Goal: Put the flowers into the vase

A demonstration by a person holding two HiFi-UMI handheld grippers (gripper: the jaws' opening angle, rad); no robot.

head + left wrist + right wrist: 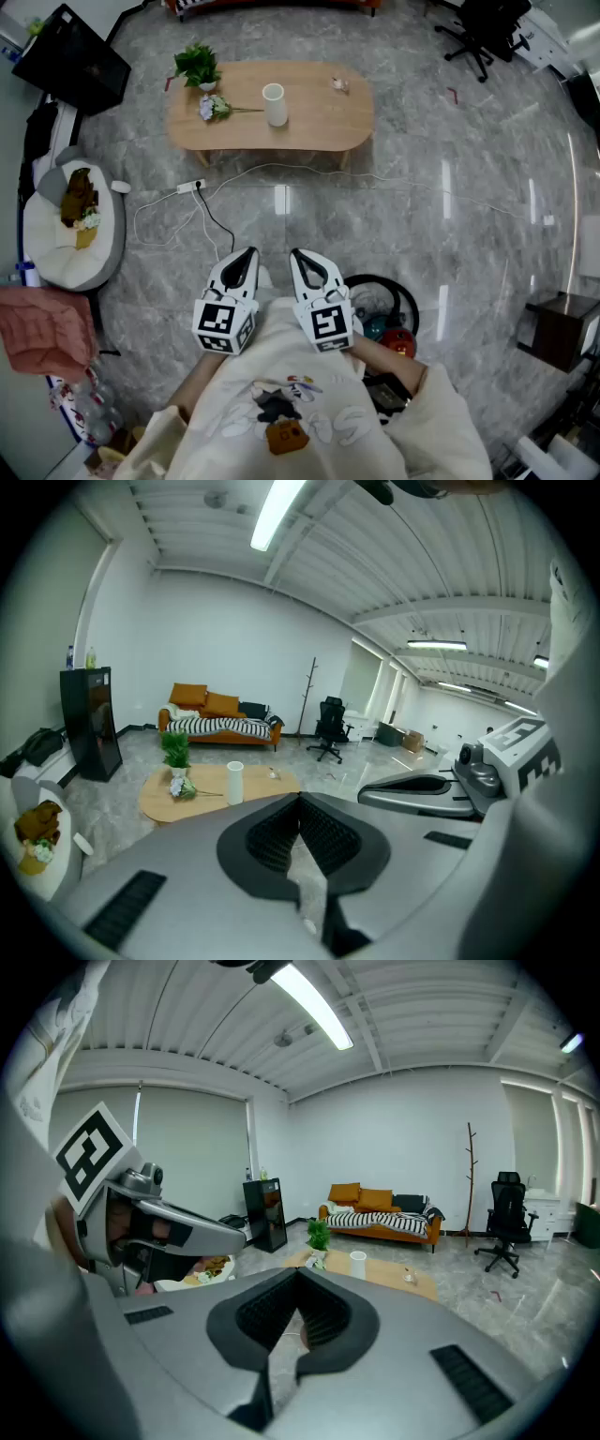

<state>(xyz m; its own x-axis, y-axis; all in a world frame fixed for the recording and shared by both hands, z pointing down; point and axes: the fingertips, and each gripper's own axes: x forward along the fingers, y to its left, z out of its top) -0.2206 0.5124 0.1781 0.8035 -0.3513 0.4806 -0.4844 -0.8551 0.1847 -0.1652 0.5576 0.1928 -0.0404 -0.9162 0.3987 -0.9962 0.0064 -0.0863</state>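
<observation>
Flowers [215, 107] lie on the counter [319, 127] just beside the vase [274, 104], blooms too small to count; left gripper [248, 254] and right gripper [298, 255] have fingers closed, empty

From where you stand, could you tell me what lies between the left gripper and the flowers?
The head view shows floor, crossed by a power strip and its cables, then the table's near edge before the flowers.
</observation>
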